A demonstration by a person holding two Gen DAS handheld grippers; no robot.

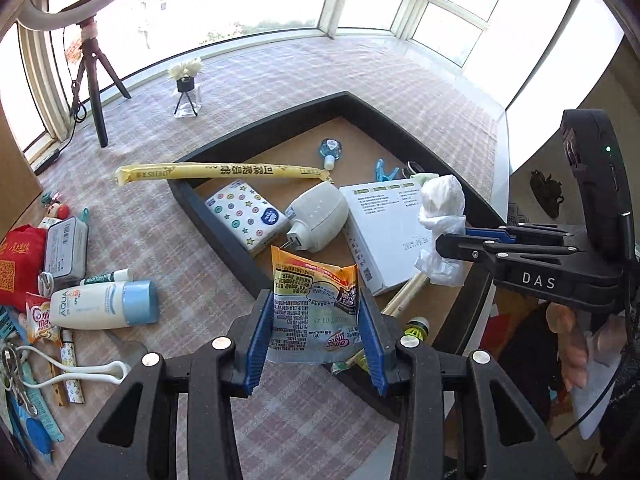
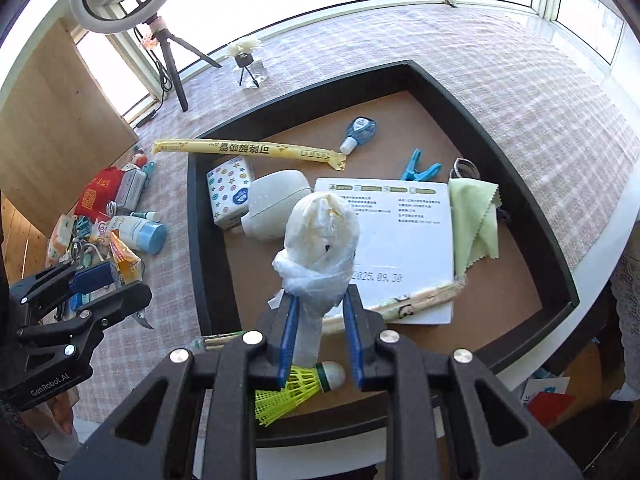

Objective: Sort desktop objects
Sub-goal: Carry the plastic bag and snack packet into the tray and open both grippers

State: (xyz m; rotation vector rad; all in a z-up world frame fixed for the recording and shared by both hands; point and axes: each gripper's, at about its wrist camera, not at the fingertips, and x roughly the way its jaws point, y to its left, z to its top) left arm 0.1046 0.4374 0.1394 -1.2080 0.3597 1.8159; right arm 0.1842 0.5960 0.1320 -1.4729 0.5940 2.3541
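A heap of unsorted items crowds the checked tablecloth point(image 1: 280, 92) at nine o'clock of the left wrist view: a red pouch point(image 1: 20, 268), a grey tin point(image 1: 66, 252), a white lotion bottle point(image 1: 104, 309) with a blue cap, and a white cord point(image 1: 80, 372). Toward centre, the left gripper point(image 1: 316, 340) is clamped on an orange-and-silver snack sachet point(image 1: 314, 308), pinched low by its sides so it stands upright above the near corner of the black tray point(image 1: 224, 216); the hold looks meant for carrying it over the rim.

Inside the tray, a long yellow wrapper point(image 1: 224, 171) juts over the rim at eleven o'clock, with a patterned tissue pack point(image 1: 246, 216), a white plug adapter point(image 1: 318, 216) and a flat white box point(image 1: 384, 236) filling the near floor. These probably leave little room for a drop; open floor shows only toward twelve o'clock, near a blue correction tape point(image 1: 330, 152) and a blue clip point(image 1: 386, 174).

At three o'clock, the right gripper point(image 2: 320, 320) is closed on the twisted neck of a white plastic-wrapped bundle point(image 2: 320, 236), held above the box. Below its fingers in the right wrist view lie paper-sleeved chopsticks point(image 2: 416, 300) and a yellow shuttlecock point(image 2: 300, 388); a green cloth point(image 2: 474, 224) drapes the box's far edge.
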